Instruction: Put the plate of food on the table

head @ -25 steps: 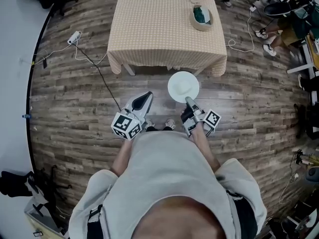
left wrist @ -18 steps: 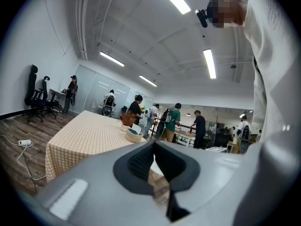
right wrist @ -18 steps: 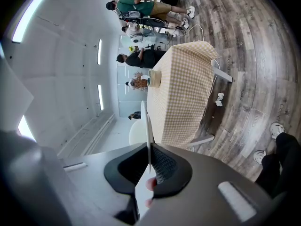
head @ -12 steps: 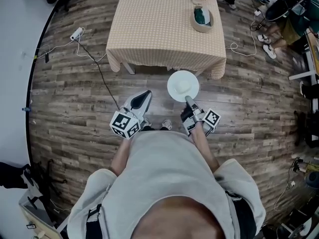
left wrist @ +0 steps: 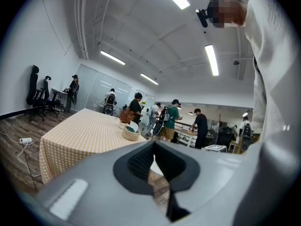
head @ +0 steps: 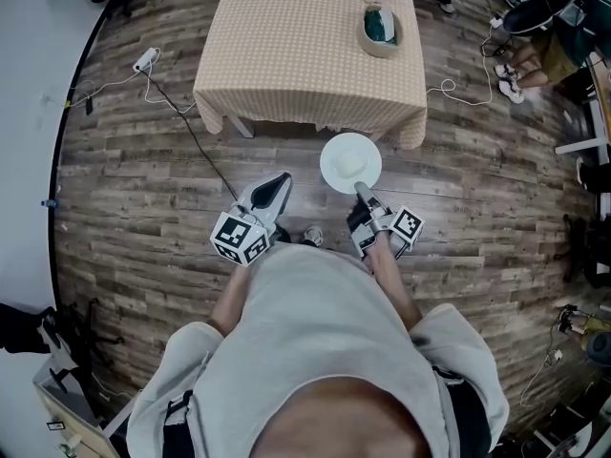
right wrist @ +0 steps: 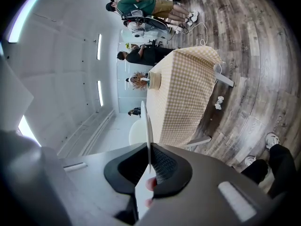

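Plate [head: 350, 163], 1 only, sits clamped in fingers of right gripper [head: 361, 191] near 1 table [head: 296, 46]; left gripper [head: 284, 179] fingers closed, empty.

Closed left claw [left wrist: 154, 147], checkered table [left wrist: 80, 132] beyond

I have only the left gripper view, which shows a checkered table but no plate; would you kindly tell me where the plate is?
Observer: The right gripper has its jaws shut on the near rim of the white plate. The plate is held face up over the wooden floor, just short of the table.
Operator: Thank you. How does my left gripper sit relative to that plate?
Observer: In the head view the left gripper is off to the plate's left, clear of it and touching nothing. The right gripper alone carries the plate.
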A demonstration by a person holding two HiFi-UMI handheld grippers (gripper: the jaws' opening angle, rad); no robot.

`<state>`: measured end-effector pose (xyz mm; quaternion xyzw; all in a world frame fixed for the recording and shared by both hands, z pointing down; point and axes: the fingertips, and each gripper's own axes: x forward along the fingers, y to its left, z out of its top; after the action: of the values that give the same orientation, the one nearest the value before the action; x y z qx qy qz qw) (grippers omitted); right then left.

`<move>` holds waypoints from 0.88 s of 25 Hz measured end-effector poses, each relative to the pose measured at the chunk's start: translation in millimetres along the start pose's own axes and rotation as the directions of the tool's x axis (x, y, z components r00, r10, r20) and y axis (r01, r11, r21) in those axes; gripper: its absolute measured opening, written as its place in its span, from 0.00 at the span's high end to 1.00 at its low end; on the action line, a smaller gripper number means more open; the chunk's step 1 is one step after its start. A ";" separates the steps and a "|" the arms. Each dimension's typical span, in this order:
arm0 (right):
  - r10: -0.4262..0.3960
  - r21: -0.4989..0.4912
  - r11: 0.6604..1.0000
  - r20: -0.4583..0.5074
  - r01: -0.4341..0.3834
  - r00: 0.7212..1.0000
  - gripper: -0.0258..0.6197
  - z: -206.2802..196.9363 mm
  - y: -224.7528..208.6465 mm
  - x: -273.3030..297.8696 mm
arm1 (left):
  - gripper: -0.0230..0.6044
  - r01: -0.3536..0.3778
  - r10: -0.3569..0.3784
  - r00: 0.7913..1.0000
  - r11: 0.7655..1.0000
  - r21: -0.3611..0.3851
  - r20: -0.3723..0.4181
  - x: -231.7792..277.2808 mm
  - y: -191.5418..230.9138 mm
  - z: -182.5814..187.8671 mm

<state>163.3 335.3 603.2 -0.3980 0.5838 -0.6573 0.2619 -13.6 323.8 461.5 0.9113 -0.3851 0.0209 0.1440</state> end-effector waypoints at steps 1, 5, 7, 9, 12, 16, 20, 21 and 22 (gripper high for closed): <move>0.001 0.001 1.000 0.003 -0.001 1.000 0.94 3.4 -0.5 -1.0 | 0.95 0.003 -0.003 1.000 1.000 0.000 -0.002 3.2 -2.0 -0.7; -0.001 -0.003 1.000 0.011 0.001 1.000 0.94 12.6 -2.4 -1.4 | 0.95 0.009 -0.009 1.000 1.000 0.004 -0.002 12.2 -4.0 0.2; 0.003 -0.007 1.000 0.010 -0.003 1.000 0.94 15.0 -1.8 0.0 | 0.95 0.010 -0.010 1.000 1.000 0.006 0.000 15.4 -3.7 0.5; 0.005 -0.009 1.000 0.010 -0.005 1.000 0.94 17.2 -2.6 0.4 | 0.95 0.011 -0.011 1.000 1.000 0.007 0.001 18.6 -3.8 -0.2; 0.003 -0.011 1.000 0.011 -0.003 1.000 0.94 23.0 -4.7 1.9 | 0.95 0.014 -0.014 1.000 1.000 0.007 0.002 25.7 -2.6 -0.2; 0.005 -0.012 1.000 0.016 -0.004 1.000 0.94 31.7 -1.4 9.6 | 0.95 0.019 -0.019 1.000 1.000 0.009 0.005 36.4 3.7 3.2; 0.006 -0.021 1.000 0.021 -0.006 1.000 0.94 39.7 -0.5 19.6 | 0.95 0.027 -0.027 1.000 1.000 0.006 0.006 46.8 13.2 3.9; 0.007 -0.024 1.000 0.023 -0.006 1.000 0.94 42.3 -0.1 23.1 | 0.95 0.030 -0.030 1.000 1.000 0.006 0.008 50.1 16.1 4.6; 0.006 -0.025 1.000 0.026 -0.005 1.000 0.94 44.7 0.2 26.6 | 0.95 0.032 -0.033 0.999 0.999 0.006 0.009 53.6 19.1 5.1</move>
<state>185.9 288.7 608.8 -0.4080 0.5898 -0.6440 0.2662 10.1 272.4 469.3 0.9179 -0.3709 0.0155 0.1401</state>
